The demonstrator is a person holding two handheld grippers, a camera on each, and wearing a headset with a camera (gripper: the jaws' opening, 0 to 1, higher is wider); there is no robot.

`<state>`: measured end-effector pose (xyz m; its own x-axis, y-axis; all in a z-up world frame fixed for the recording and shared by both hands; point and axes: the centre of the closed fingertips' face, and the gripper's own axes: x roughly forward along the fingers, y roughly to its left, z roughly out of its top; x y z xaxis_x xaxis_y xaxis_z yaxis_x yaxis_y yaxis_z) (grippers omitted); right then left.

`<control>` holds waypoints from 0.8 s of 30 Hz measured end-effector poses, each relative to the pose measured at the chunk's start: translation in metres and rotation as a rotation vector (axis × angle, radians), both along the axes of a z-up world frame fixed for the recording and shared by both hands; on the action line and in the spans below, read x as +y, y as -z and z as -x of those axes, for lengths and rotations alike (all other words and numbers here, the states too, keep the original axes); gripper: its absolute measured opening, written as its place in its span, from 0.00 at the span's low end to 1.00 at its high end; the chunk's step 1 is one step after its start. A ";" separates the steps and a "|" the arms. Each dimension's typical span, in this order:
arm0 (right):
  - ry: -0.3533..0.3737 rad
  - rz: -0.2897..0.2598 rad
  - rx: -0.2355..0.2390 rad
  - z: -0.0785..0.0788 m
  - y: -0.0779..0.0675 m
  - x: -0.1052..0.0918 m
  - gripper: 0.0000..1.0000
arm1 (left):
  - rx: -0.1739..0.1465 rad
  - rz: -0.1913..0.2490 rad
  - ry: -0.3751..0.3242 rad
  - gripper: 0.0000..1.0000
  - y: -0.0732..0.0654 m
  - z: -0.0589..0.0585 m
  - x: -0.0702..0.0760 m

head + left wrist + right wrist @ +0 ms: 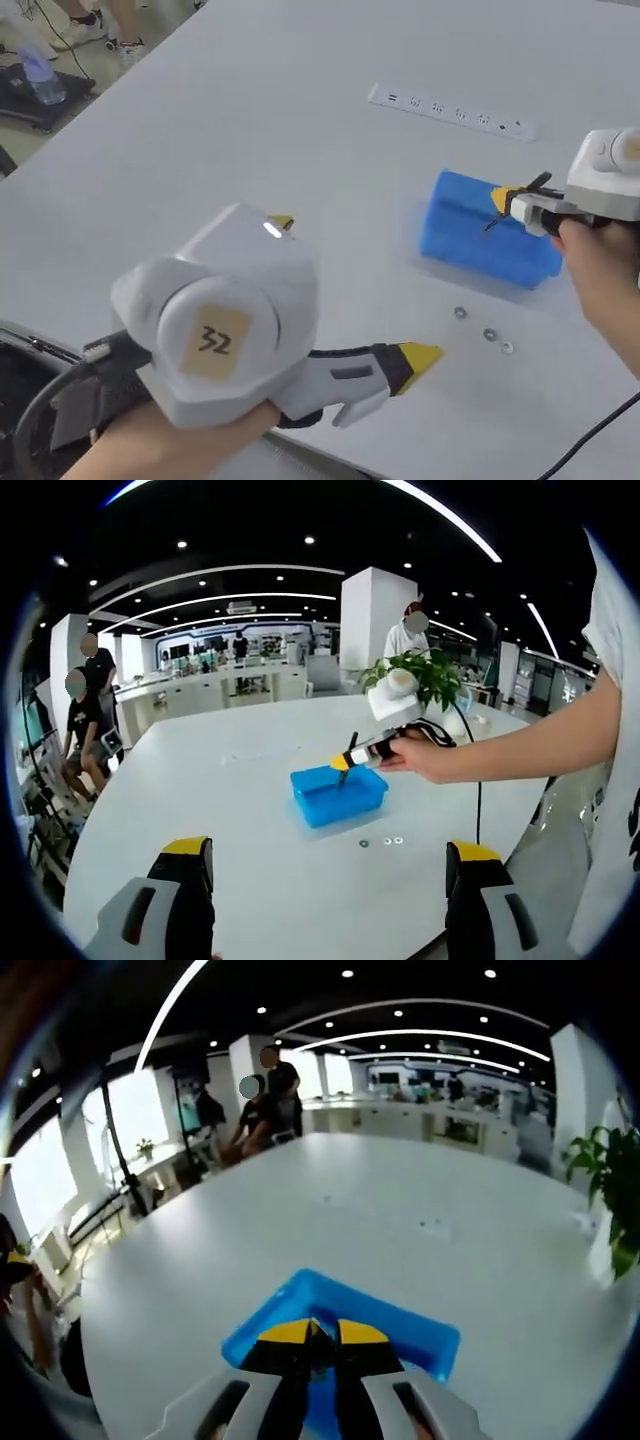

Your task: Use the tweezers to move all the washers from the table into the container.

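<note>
Three small metal washers point(489, 334) lie in a short row on the white table, just in front of the blue container point(470, 245). My right gripper point(503, 200) is shut on dark tweezers point(491, 223), whose tips point down over the container's near right part. In the right gripper view its yellow-tipped jaws point(312, 1332) are closed together above the blue container point(420, 1340). My left gripper point(351, 288) is open and holds nothing, low and left of the washers. From the left gripper view I see the container point(338, 795), the washers point(385, 841) and the tweezers point(345, 765) ahead.
A white power strip point(450, 112) lies beyond the container. A black cable point(590, 440) runs off the table's near right edge. People stand at far benches, and a potted plant point(425, 675) sits behind the right hand. The table point(250, 130) spreads wide to the left.
</note>
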<state>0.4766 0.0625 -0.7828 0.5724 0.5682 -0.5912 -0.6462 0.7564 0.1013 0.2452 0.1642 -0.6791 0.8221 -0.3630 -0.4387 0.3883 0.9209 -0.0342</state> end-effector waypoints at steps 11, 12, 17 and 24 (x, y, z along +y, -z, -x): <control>-0.078 0.056 0.013 0.007 0.023 0.013 0.04 | 0.005 -0.046 0.010 0.99 0.013 -0.015 -0.004; -0.082 0.056 0.016 0.007 0.023 0.014 0.04 | 0.008 -0.045 0.008 0.99 0.013 -0.016 -0.004; -0.095 0.062 0.033 0.008 0.031 0.016 0.04 | 0.013 -0.041 0.005 0.99 0.013 -0.018 -0.008; -0.084 0.039 0.040 0.009 0.034 0.014 0.04 | 0.016 -0.037 0.013 0.99 0.013 -0.018 -0.015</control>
<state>0.4675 0.0769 -0.8168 0.4994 0.5892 -0.6352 -0.7037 0.7035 0.0993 0.2636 0.1493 -0.6923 0.8102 -0.3568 -0.4650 0.3997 0.9166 -0.0069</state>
